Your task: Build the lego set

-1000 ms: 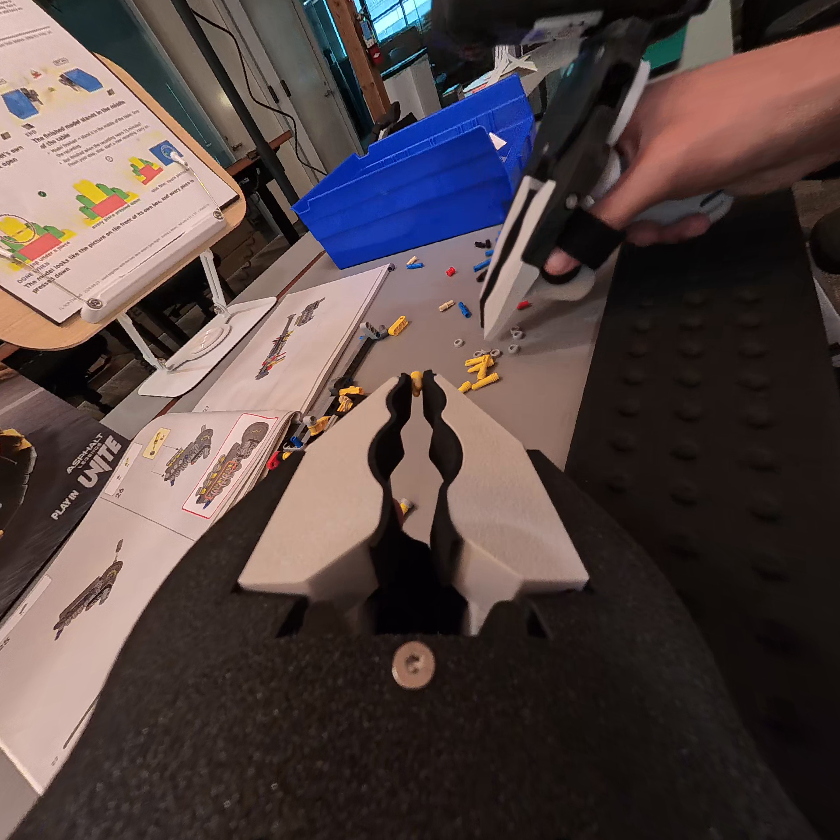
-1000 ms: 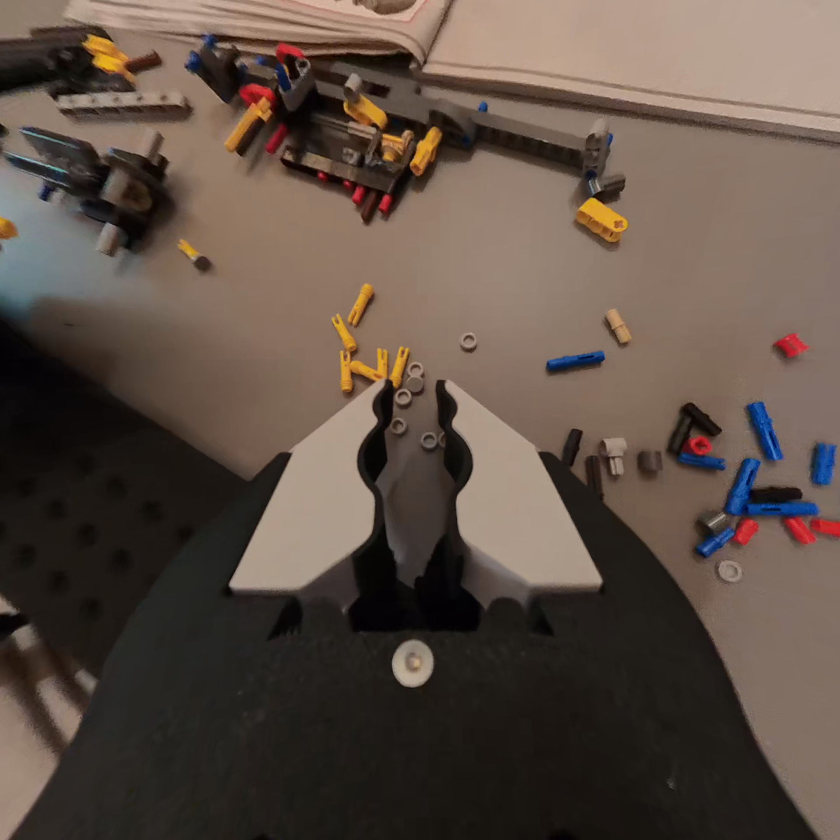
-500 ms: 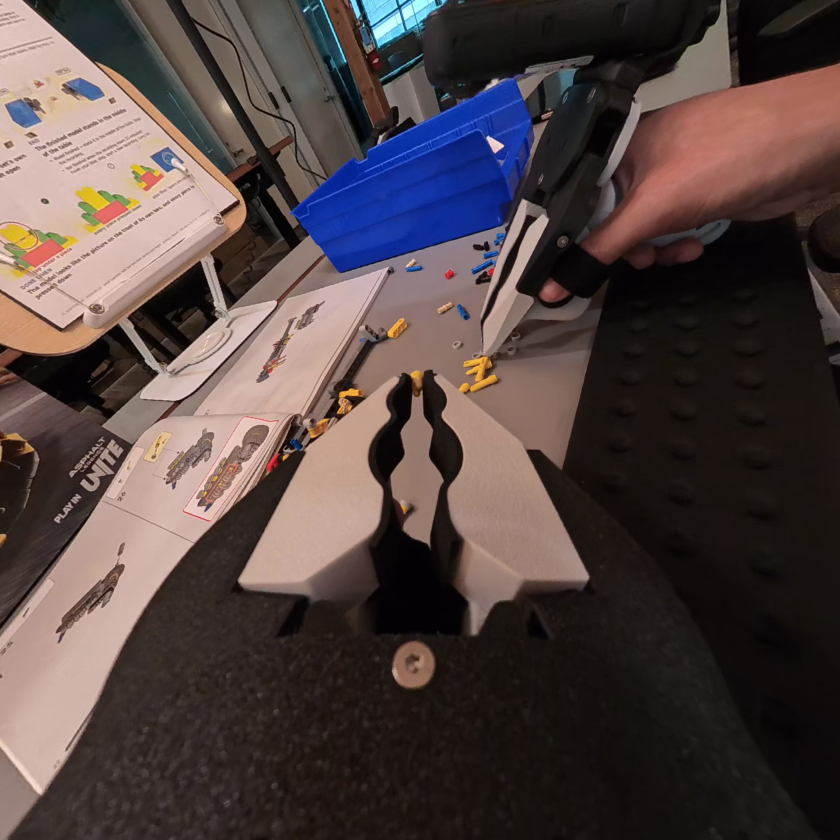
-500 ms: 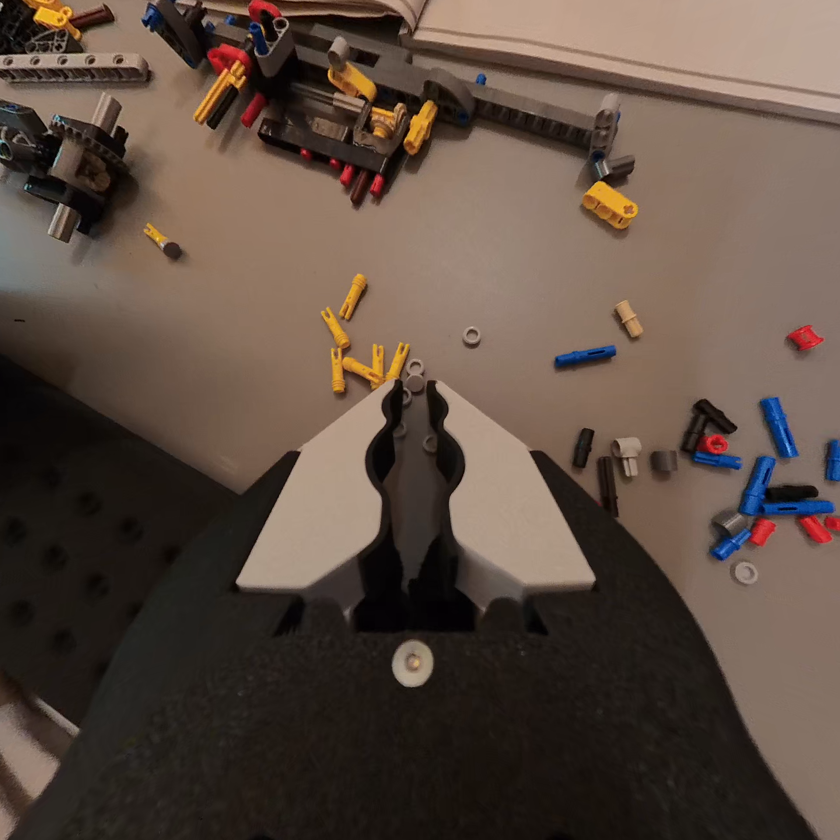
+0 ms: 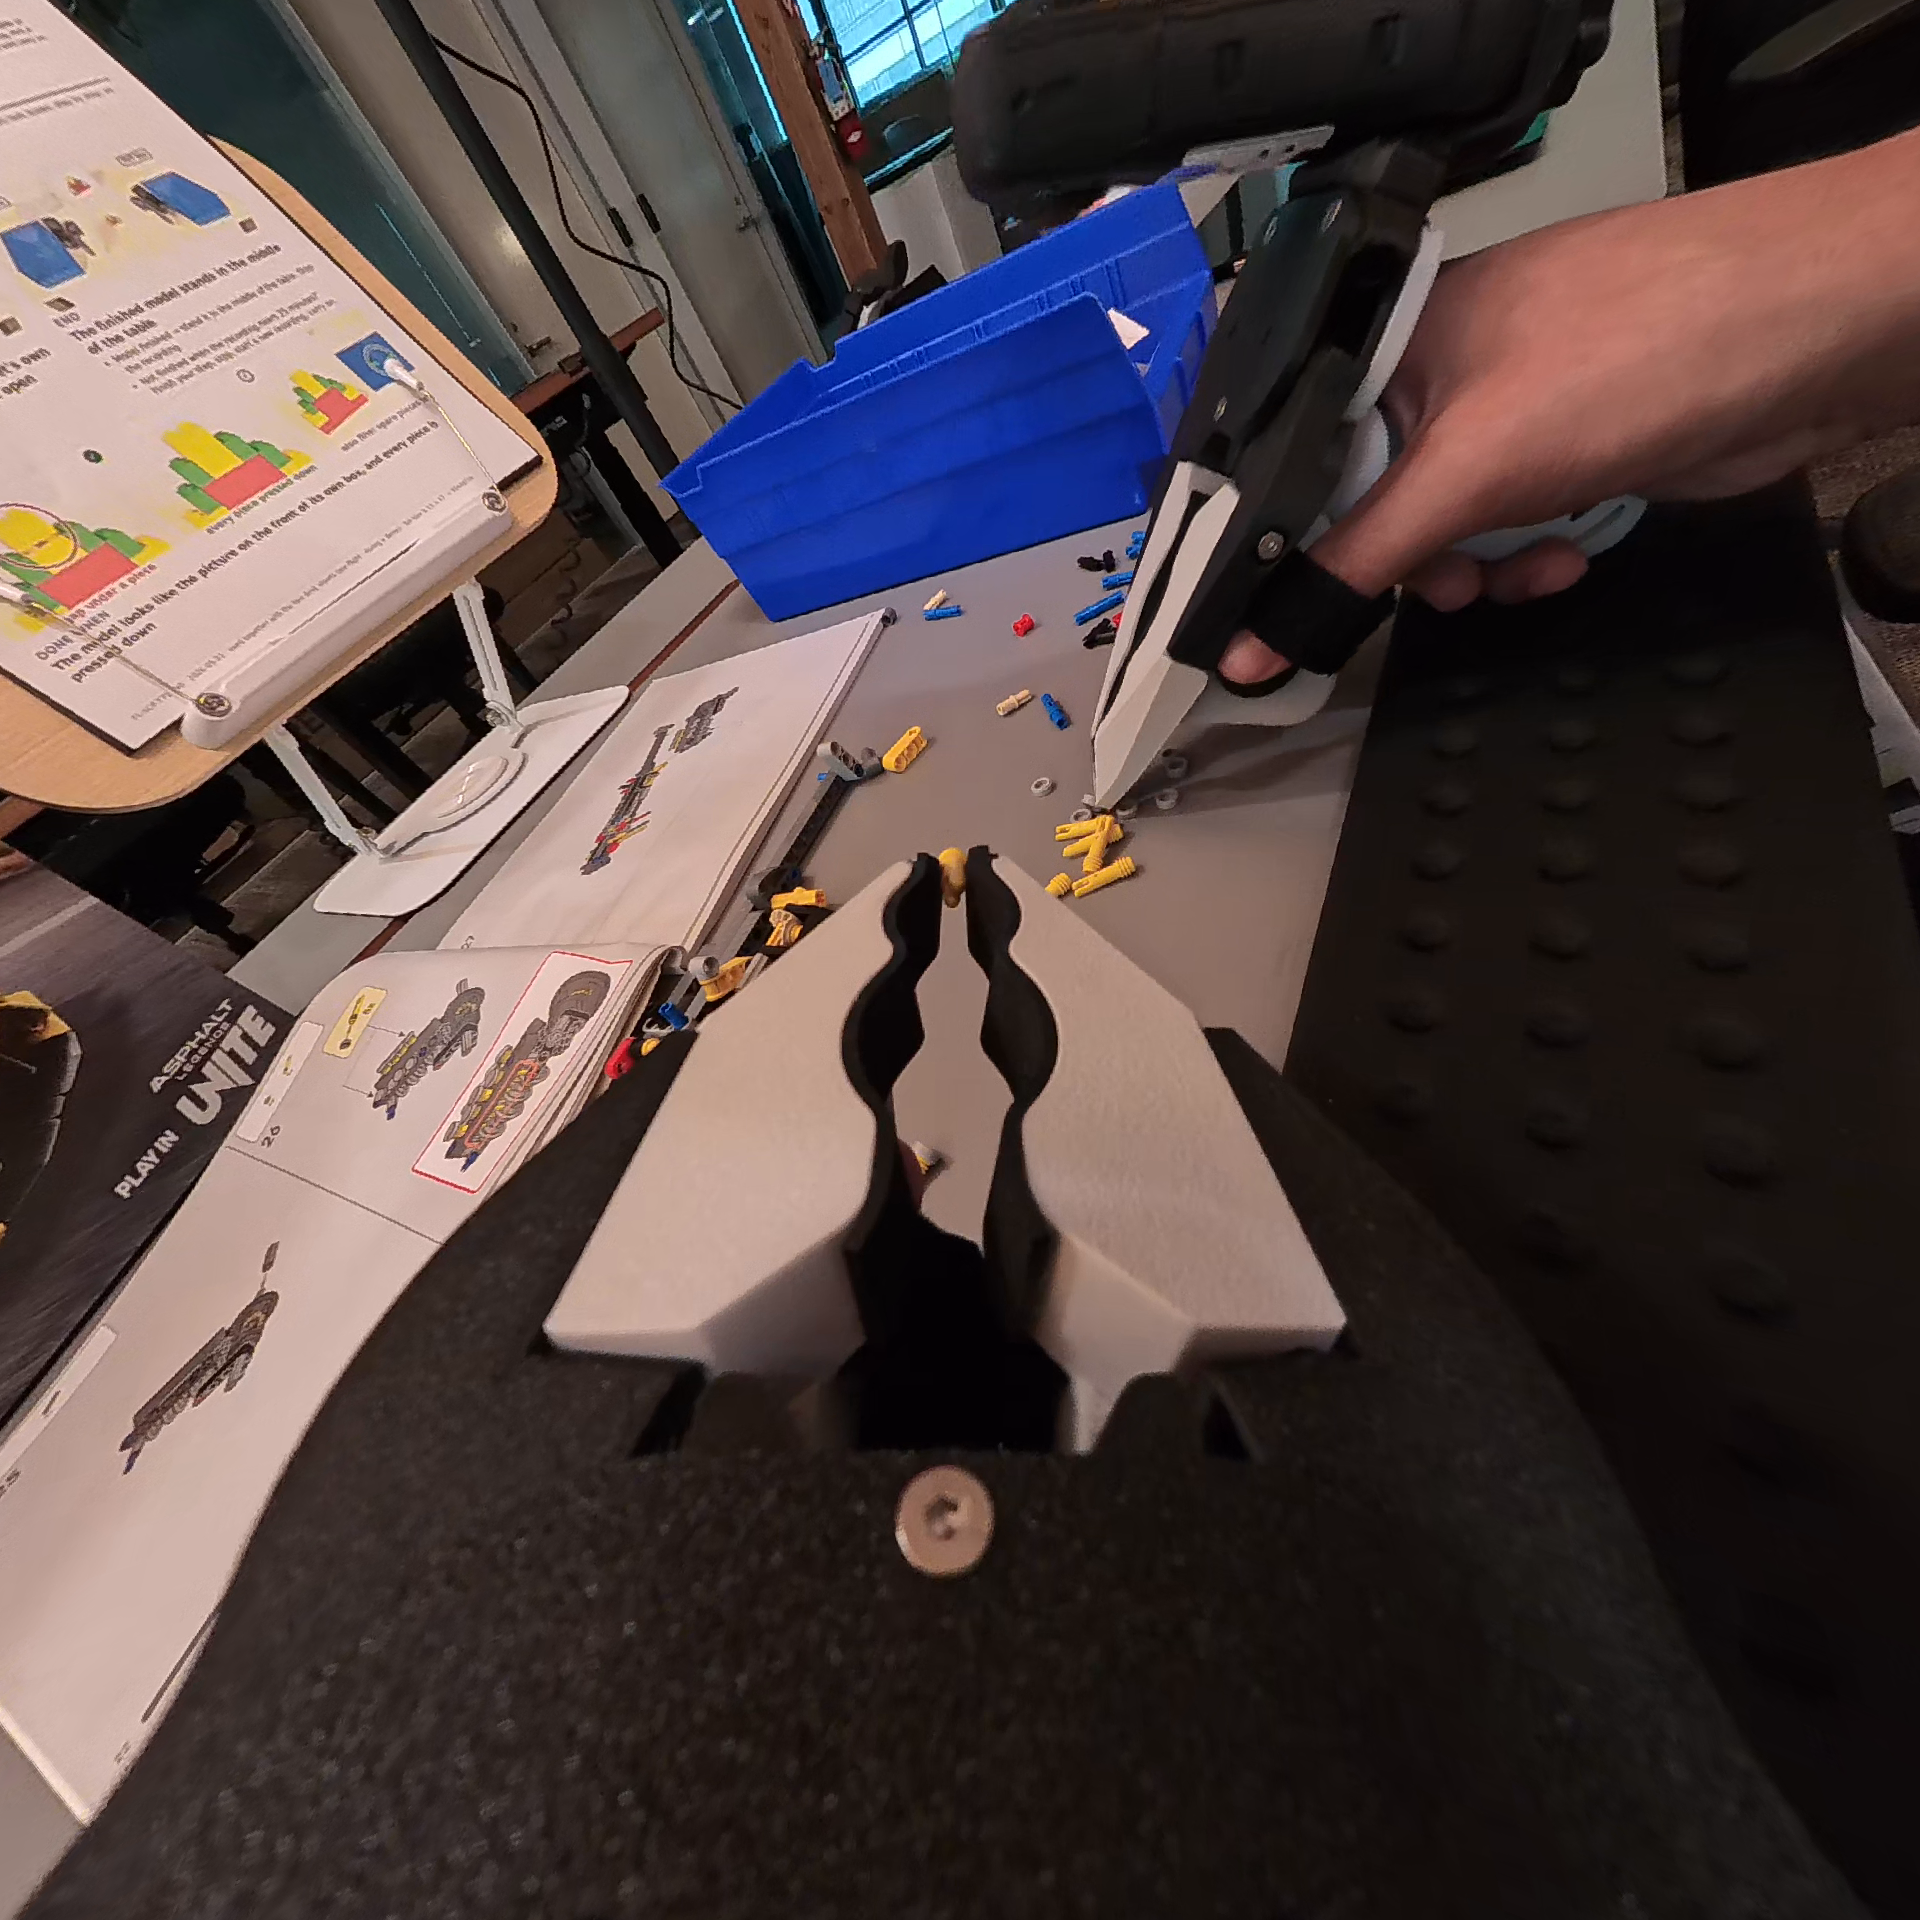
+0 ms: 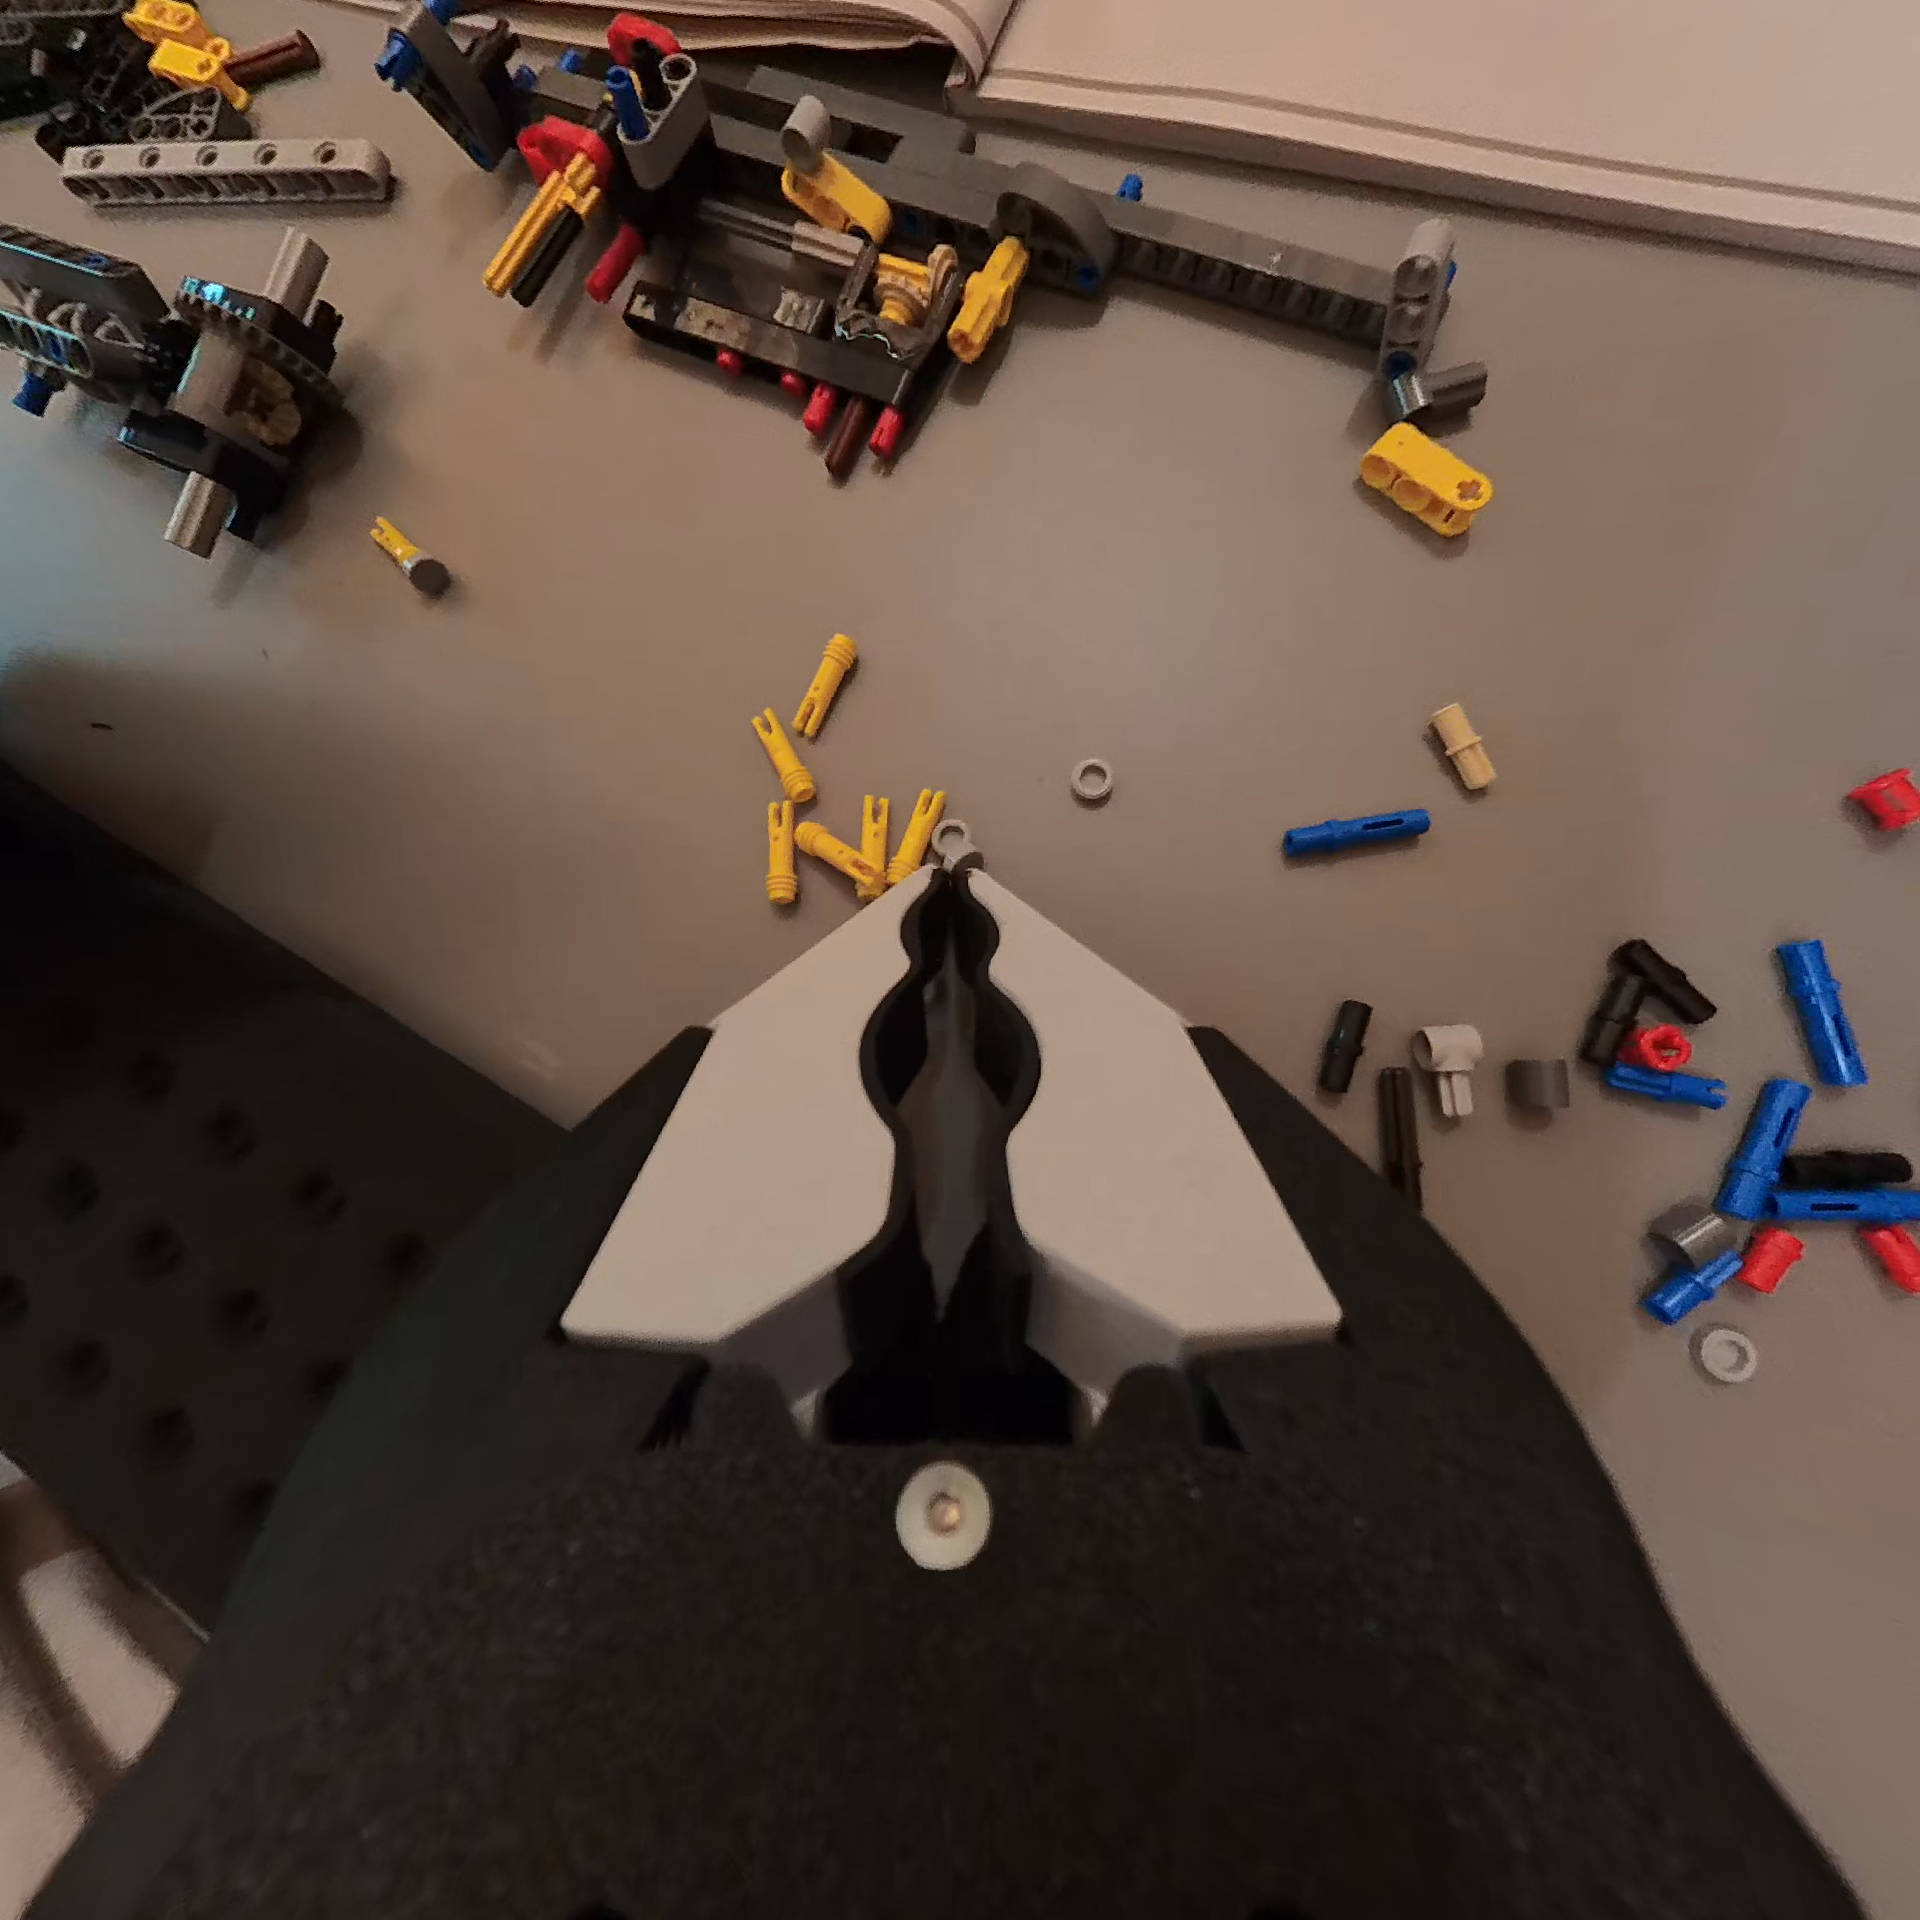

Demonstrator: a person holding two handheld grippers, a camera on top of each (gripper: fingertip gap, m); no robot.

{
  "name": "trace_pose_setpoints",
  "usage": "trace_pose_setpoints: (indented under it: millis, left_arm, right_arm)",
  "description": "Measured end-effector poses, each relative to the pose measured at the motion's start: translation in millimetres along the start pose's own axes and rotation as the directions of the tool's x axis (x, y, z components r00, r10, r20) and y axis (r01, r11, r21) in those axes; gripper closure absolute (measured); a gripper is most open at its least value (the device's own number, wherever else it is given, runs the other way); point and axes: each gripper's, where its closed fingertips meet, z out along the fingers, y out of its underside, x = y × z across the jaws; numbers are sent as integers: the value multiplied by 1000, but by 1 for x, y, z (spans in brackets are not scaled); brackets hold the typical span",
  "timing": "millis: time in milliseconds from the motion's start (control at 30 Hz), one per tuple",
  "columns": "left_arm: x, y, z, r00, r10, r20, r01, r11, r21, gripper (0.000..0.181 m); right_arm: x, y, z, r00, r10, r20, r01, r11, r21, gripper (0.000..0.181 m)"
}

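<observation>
My left gripper (image 5: 951, 864) hovers above the grey table, shut on a small yellow pin (image 5: 952, 871) at its tips. My right gripper (image 6: 956, 875) points down at the table with its tips together, pinching a small grey ring (image 6: 970, 860); another grey ring (image 6: 950, 834) lies just beyond. It also shows in the left wrist view (image 5: 1107, 795), held by a hand, tips on the table beside a cluster of yellow pins (image 5: 1091, 844). The yellow pins (image 6: 831, 831) lie just left of its tips. A partly built dark grey assembly (image 6: 831, 260) lies farther off.
A gear sub-assembly (image 6: 208, 364) sits at the left, a yellow connector (image 6: 1423, 483) and loose blue, red and black pins (image 6: 1766, 1143) at the right. An open instruction booklet (image 5: 665, 810), a blue bin (image 5: 935, 468), a sheet on a stand (image 5: 208, 416) and a black mat (image 5: 1610, 1039) surround the work area. Spacing between my two grippers at the tips: around 15 cm.
My right gripper came down to the table and closed from open over the grey rings. My left gripper stayed still with its yellow pin.
</observation>
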Motion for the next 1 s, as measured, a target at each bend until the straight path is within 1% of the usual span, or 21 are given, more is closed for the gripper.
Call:
trace_pose_setpoints:
  millis: [200, 333, 533, 700, 833, 1000]
  left_arm:
    - [1, 1, 0, 1000, 7, -3, -7, 1000, -3, 177]
    - [1, 1, 0, 1000, 9, -2, -9, 1000, -5, 177]
    - [2, 1, 0, 1000, 12, -2, -12, 1000, -5, 177]
    - [2, 1, 0, 1000, 13, -2, -13, 1000, -7, 177]
    - [2, 1, 0, 1000, 14, -2, -14, 1000, -7, 177]
    - [1, 2, 0, 1000, 12, -2, -12, 1000, -11, 177]
  right_arm:
    - [-7, 2, -1, 997, -59, 41, 59, 998, -11, 181]
    - [-15, 2, -3, 992, -98, 85, 99, 995, -9, 175]
    - [-11, -3, -5, 981, -171, 91, 170, 985, 22, 171]
    - [-5, -4, -3, 974, -182, 133, 180, 983, 24, 171]
    - [-7, -7, -3, 964, -180, 195, 177, 984, 33, 170]
    - [-5, -2, 0, 955, -200, 219, 204, 979, 4, 172]
